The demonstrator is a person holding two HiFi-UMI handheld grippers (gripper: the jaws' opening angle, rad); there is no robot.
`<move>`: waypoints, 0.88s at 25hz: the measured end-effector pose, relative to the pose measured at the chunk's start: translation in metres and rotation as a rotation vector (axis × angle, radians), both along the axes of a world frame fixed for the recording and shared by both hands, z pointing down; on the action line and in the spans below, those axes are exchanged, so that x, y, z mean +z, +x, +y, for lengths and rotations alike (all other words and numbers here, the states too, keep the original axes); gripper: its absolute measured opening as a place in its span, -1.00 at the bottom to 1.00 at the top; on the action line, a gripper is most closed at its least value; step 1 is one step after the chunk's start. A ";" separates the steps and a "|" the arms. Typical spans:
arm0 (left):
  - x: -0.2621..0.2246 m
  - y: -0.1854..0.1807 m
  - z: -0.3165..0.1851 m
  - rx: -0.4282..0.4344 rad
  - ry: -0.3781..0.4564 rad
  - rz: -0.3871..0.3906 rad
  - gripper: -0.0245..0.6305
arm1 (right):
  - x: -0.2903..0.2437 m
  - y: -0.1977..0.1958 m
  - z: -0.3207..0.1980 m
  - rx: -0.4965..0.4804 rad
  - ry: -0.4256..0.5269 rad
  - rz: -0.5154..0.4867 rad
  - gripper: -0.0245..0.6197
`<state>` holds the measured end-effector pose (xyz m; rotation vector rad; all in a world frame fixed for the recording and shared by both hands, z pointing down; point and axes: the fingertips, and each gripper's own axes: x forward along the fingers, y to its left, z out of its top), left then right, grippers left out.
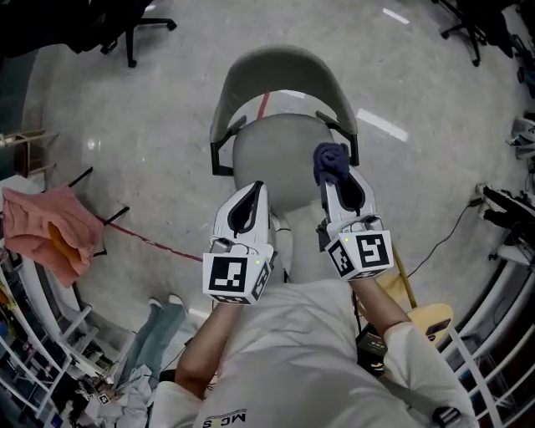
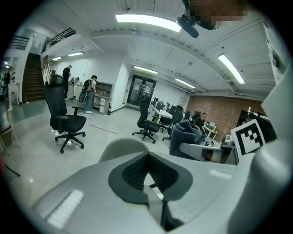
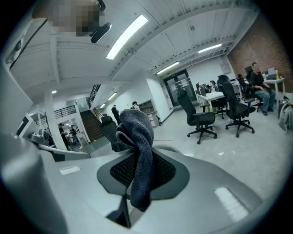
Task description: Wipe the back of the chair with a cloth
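Observation:
A grey chair stands below me in the head view, with its curved backrest (image 1: 280, 71) on the far side and its seat (image 1: 280, 159) under both grippers. A dark blue cloth (image 1: 331, 160) is bunched at the tip of my right gripper (image 1: 328, 177), over the seat's right side. In the right gripper view the cloth (image 3: 137, 151) hangs down between the shut jaws of that gripper (image 3: 137, 157). My left gripper (image 1: 253, 187) hovers over the seat's left front, its jaws closed together with nothing in them. Past the left gripper (image 2: 147, 156), the backrest top (image 2: 120, 147) shows.
A pink cloth (image 1: 46, 230) hangs on a rack at the left. A black office chair (image 1: 125, 25) stands at the far left, and cables (image 1: 501, 205) lie at the right. More black office chairs (image 2: 66, 114) and seated people stand farther across the room.

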<state>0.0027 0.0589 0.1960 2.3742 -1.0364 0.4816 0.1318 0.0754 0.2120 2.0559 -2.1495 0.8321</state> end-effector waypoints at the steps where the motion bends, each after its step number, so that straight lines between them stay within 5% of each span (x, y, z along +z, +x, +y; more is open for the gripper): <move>1: 0.005 0.003 -0.003 -0.001 -0.001 -0.003 -0.93 | 0.005 0.003 -0.004 0.002 -0.003 -0.001 -0.66; 22: 0.097 0.047 -0.060 -0.058 -0.042 -0.004 -0.93 | 0.120 0.066 -0.083 0.085 -0.088 0.006 -0.66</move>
